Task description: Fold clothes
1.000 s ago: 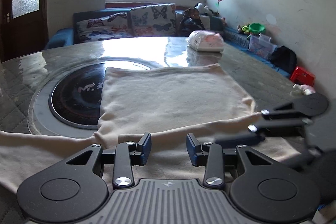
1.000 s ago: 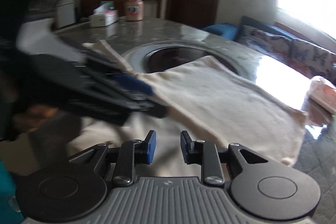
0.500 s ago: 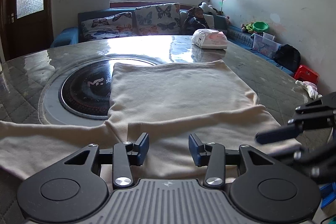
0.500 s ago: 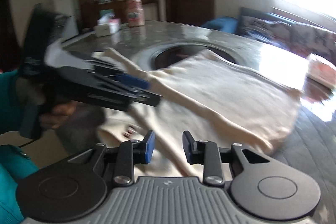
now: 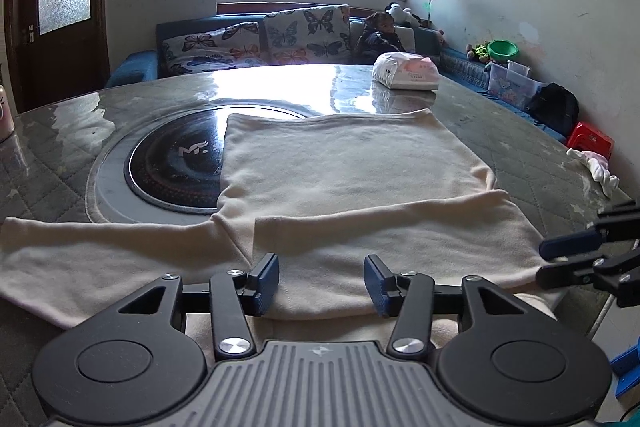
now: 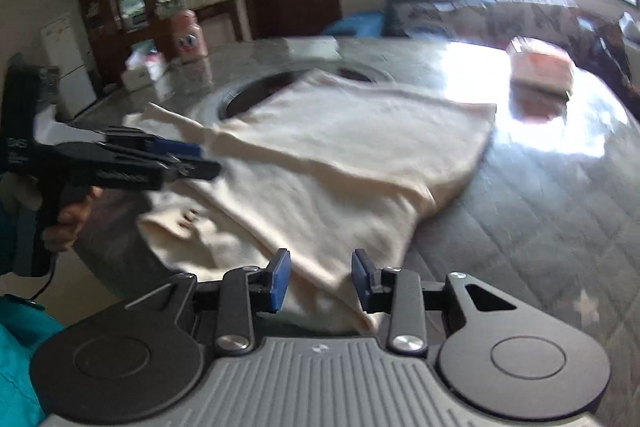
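Observation:
A cream long-sleeved top lies flat on the round table, its hem far from me and its collar end at the near edge. One sleeve is folded across the body; the other sleeve stretches out to the left. My left gripper is open and empty, just above the near edge of the top. My right gripper is open and empty over the top's near right corner. It also shows at the right edge of the left wrist view. The left gripper shows in the right wrist view.
A black round hotplate is set in the grey table, partly under the top. A white tissue pack lies at the far side. A pink jar and a box stand at the table's left. A small white cloth lies at the right edge.
Both grippers have drawn back toward me and apart. The right gripper has swung off the top to its right corner. The folded sleeve stays lying across the body.

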The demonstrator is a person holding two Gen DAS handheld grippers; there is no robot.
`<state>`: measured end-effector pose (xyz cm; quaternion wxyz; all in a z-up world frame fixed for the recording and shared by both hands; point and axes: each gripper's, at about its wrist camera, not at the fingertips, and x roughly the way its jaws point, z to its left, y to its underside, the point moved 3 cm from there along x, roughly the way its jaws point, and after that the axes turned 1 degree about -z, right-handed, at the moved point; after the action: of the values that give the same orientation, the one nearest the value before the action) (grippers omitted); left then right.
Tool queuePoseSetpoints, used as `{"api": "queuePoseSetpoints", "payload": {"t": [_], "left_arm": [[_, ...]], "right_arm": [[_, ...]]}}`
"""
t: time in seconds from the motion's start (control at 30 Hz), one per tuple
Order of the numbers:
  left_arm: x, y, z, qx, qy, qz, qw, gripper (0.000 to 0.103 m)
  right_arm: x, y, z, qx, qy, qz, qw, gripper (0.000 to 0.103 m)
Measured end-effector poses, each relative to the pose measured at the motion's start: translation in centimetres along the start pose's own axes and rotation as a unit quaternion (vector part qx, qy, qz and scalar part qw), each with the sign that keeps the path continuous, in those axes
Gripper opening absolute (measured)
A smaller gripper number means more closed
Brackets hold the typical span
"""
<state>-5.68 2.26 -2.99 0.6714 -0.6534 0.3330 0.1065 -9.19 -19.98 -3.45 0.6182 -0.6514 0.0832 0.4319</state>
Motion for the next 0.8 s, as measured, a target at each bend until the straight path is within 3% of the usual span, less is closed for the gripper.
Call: {"api": "queuePoseSetpoints", "payload": {"t": [0.17,0.4,0.63,0.8], "left_arm": [[-0.2,-0.2,-0.1,0.0,-0.002,-0.001,1.0,0.051],[0.0,-0.4,-0.2,-0.002,-0.003,-0.003,1.0,0.051],[0.1,-0.2,0.4,-0.009,-0.006,0.0,0.9999,0.051],[-0.5,-0.3,1.8,-0.033,-0.024,-0.009,0.9992,0.051]], "right_arm": [[-0.4,0.1,-0.5,-0.003,0.001,-0.005,1.0,0.033],[1.1,-2.8,-0.9,-0.018,0.005,-0.045,0.999,0.034],[4.3,-3.5,-2.4,0.003,0.015,-0.032,0.999,0.035],[3.9,-3.6,-0.9,-0.014,0.012,-0.041,0.999,0.047]]}}
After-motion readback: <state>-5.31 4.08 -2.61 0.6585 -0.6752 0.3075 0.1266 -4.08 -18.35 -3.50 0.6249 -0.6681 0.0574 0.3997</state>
